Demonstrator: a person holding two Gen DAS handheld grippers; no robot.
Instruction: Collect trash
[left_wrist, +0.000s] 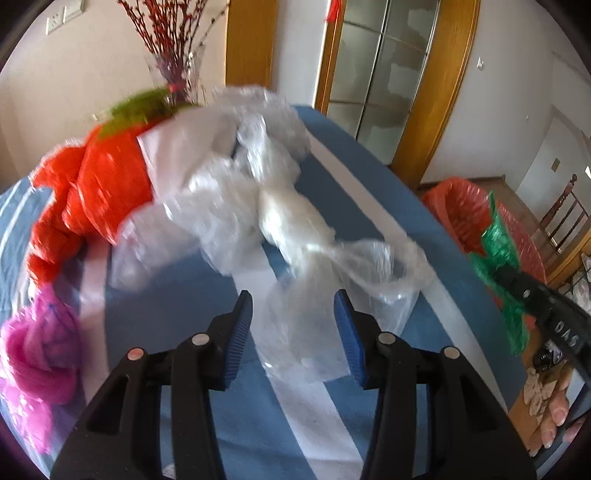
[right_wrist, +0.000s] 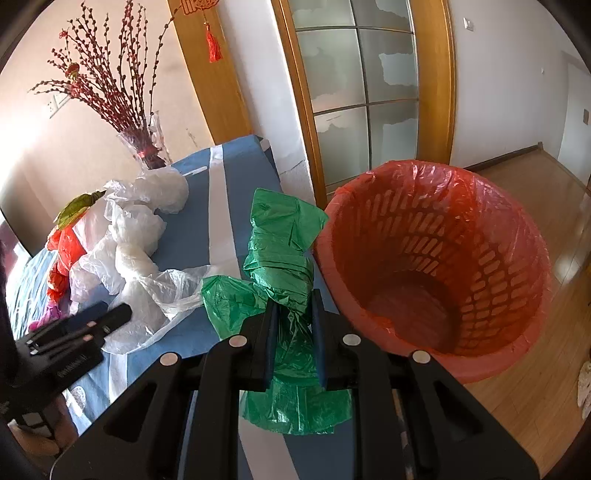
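My left hand-held gripper hangs over the striped tabletop, pointing steeply down, its jaws partly open. A tail of the clear bag lies in the gap, but neither blue pad presses on it, so I hold nothing there yet. I judge I am lined up on that tail because it is the loose end nearest me and the easiest to pinch. To the left of this gripper sits a pink bag. Ahead and to the left lies a red bag, then the heap of white and clear bags straight ahead, in front of a vase.

Off to its right, my right hand-held gripper is nearly closed and clamps the green bag, which bunches up above the pads and droops below them. It is held at the tabletop's edge. The bin, with its red liner, stands just right of this gripper, mouth open. The green bag is close beside the rim but not yet over it, so I reckon the drop comes next.
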